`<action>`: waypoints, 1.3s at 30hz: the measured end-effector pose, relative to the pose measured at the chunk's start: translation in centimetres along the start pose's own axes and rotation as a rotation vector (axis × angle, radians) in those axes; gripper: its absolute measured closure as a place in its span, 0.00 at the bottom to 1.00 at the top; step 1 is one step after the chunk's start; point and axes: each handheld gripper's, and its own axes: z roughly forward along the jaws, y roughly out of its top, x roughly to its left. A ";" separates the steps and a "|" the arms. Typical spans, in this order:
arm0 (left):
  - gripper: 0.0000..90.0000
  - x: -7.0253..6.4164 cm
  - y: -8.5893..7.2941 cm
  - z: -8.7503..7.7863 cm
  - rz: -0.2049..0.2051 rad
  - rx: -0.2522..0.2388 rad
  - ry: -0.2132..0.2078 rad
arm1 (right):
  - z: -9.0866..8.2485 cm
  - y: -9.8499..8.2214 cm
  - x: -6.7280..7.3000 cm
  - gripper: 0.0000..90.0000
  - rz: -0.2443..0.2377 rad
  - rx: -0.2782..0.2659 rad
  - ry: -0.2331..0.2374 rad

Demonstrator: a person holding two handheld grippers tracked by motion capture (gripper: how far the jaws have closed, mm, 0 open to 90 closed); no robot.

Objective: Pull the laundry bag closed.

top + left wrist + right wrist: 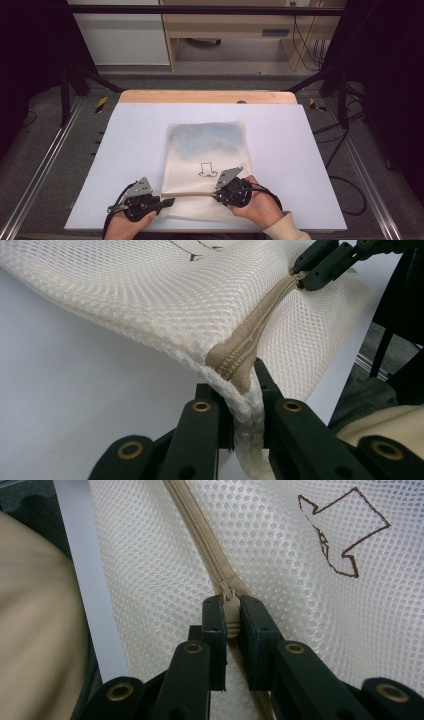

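From above, cream mesh bag [205,165] flat on white table [125,150], something blue blurry inside, up close, left gripper [243,405] pinching bag's corner, right gripper [231,617] squeezing zipper pull [231,614], pull half hidden.

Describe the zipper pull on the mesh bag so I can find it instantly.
Start at the white table, then the cream mesh bag near its front edge. Follow the beige zipper rightward to the right tongs: the pull is the small beige tab pinched there.
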 end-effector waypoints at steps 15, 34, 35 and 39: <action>0.93 0.1 0.0 -0.1 -0.003 -0.003 0.002 | -0.8 -1.0 -0.1 0.91 0.026 -0.002 -0.019; 0.93 0.1 0.0 -0.2 -0.005 -0.009 0.003 | -2.0 -2.7 -0.9 0.91 0.069 -0.013 -0.048; 0.93 0.1 0.0 -0.3 -0.005 -0.010 0.003 | -2.1 -2.8 -0.8 0.91 0.076 -0.014 -0.050; 0.93 0.2 0.0 -0.3 -0.005 -0.011 0.003 | -2.5 -3.3 -1.0 0.91 0.094 -0.020 -0.056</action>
